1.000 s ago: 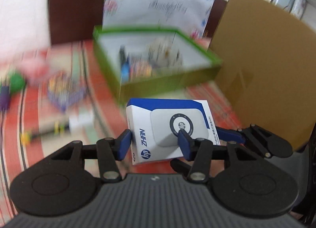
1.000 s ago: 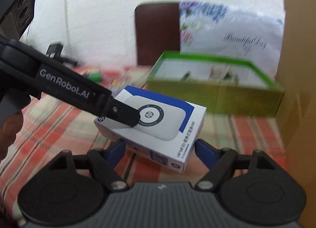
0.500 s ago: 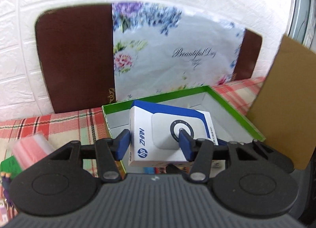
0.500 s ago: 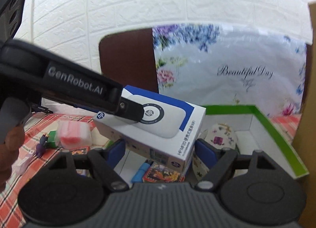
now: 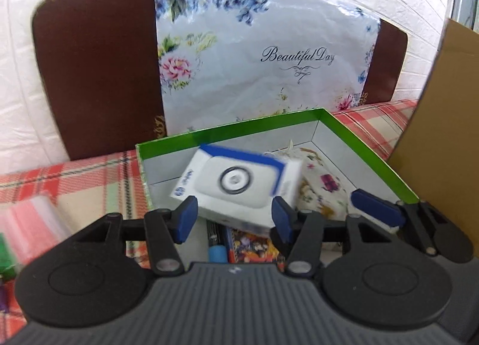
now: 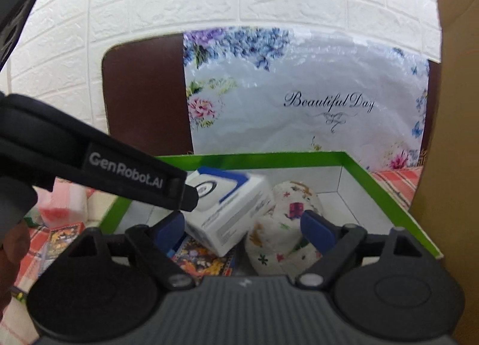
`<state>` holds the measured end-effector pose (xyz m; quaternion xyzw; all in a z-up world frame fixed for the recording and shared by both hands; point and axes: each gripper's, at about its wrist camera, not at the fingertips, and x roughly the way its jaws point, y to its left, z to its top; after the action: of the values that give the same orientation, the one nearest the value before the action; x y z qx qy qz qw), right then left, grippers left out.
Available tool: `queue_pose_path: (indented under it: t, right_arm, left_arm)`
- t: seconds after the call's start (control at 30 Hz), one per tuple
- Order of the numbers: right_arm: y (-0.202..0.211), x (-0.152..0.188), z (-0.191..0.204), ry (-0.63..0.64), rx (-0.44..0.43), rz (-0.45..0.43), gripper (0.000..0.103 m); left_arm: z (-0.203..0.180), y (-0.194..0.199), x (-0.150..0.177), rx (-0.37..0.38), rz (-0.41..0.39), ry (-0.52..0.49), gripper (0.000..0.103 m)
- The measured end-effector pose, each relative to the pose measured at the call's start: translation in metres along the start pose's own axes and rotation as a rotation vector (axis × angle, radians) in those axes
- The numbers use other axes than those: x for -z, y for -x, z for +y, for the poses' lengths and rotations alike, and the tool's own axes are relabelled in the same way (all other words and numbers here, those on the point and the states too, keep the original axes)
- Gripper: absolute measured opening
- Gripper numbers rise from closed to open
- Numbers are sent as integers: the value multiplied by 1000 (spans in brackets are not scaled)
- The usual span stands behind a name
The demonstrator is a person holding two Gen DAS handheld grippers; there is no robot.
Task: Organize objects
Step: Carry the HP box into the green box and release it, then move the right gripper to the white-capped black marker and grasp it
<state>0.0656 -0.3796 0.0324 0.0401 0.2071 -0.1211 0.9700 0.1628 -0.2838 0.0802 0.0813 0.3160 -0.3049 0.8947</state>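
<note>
Inside the green tray (image 5: 371, 153), over its left half, the white-and-blue carton (image 5: 236, 183) hangs tilted and motion-blurred above a picture-card pack (image 5: 254, 247) and just left of a floral cloth pouch (image 5: 323, 186); it looks a light, stiff, smooth-faced cardboard box, best pinched across its short sides. The left gripper (image 5: 235, 217) stands half open with its pads at the carton's near edge, no longer visibly pressing, while the right gripper (image 6: 241, 226) is opening wide around carton and pouch alike. Left of the tray on the plaid desk (image 5: 86, 177) sits a pink packet (image 5: 30, 225), and right of it a cardboard panel (image 5: 443, 123) crowds any withdrawal.
</note>
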Motion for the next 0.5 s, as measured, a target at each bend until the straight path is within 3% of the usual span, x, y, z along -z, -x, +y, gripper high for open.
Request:
queue_pose_path:
  t: [0.3,0.5]
  right_arm:
    - [78,19,7,-50,-32,-62,88]
    - [110,39,18,-76,-95,-15,88]
  left_arm:
    - [-16,61,36,-63,-34,-52,57]
    - [-9,87,72,-93,-12,-19,58]
